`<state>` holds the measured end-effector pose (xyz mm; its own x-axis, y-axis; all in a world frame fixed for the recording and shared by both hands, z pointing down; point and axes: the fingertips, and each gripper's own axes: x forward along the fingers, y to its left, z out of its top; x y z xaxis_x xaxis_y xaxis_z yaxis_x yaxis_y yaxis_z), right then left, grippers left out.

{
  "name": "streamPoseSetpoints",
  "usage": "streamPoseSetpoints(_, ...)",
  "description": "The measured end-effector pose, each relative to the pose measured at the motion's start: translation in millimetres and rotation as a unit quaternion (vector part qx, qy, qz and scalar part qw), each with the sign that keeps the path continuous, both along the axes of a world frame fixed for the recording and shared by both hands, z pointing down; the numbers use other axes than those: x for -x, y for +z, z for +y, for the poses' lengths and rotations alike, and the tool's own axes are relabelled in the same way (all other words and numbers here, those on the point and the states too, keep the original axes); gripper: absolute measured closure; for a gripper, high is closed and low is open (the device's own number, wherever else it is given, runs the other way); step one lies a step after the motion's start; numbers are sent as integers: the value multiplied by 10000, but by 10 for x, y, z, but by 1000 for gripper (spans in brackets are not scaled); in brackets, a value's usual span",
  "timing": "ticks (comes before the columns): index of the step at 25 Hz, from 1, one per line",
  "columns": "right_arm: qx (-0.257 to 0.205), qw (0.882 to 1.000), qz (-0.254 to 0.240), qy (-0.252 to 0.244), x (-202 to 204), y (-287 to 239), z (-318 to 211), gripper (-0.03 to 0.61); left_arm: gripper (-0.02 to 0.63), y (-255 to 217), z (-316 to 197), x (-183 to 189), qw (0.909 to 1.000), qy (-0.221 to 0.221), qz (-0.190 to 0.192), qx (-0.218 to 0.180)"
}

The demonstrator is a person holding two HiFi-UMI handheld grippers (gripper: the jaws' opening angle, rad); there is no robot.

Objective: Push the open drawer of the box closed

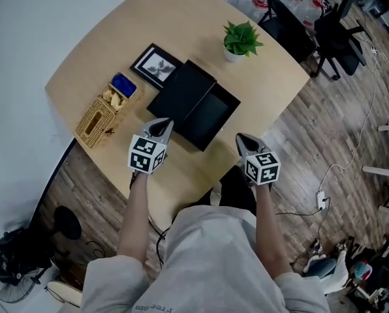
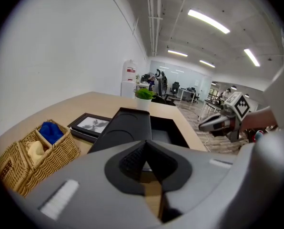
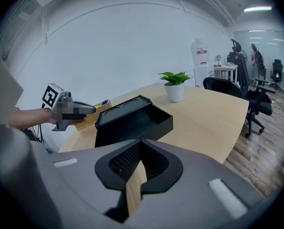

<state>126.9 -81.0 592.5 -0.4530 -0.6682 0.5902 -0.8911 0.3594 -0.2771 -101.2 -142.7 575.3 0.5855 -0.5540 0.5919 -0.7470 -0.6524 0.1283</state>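
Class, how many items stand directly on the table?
4: basket at left, frame beside it, box with open drawer in the middle, plant far right. None seems hidden.

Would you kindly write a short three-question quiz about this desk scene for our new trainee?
1. True or false: the drawer of the black box is fully closed.
2. The potted plant stands: A) on the table, apart from the box; B) inside the drawer; C) on the floor.
3. Do the left tongs or the right tongs hold anything?
Key: 1 false; 2 A; 3 no, both are shut and empty.
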Motion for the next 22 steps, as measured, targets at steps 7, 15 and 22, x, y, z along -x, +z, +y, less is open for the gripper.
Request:
streamPoseSetpoints(7, 136, 9996, 67, -231, 131, 171, -89, 577, 561, 224, -150, -57, 9994, 216, -251, 90)
streamPoseSetpoints(15, 213, 9986, 139, -460, 192, 337, -189, 577, 561, 458, -198, -118, 9968, 463, -517, 385)
streamPoseSetpoints(22, 368, 9961, 235, -764, 221, 489, -185, 577, 561, 477, -194, -115, 9957, 447, -562, 577)
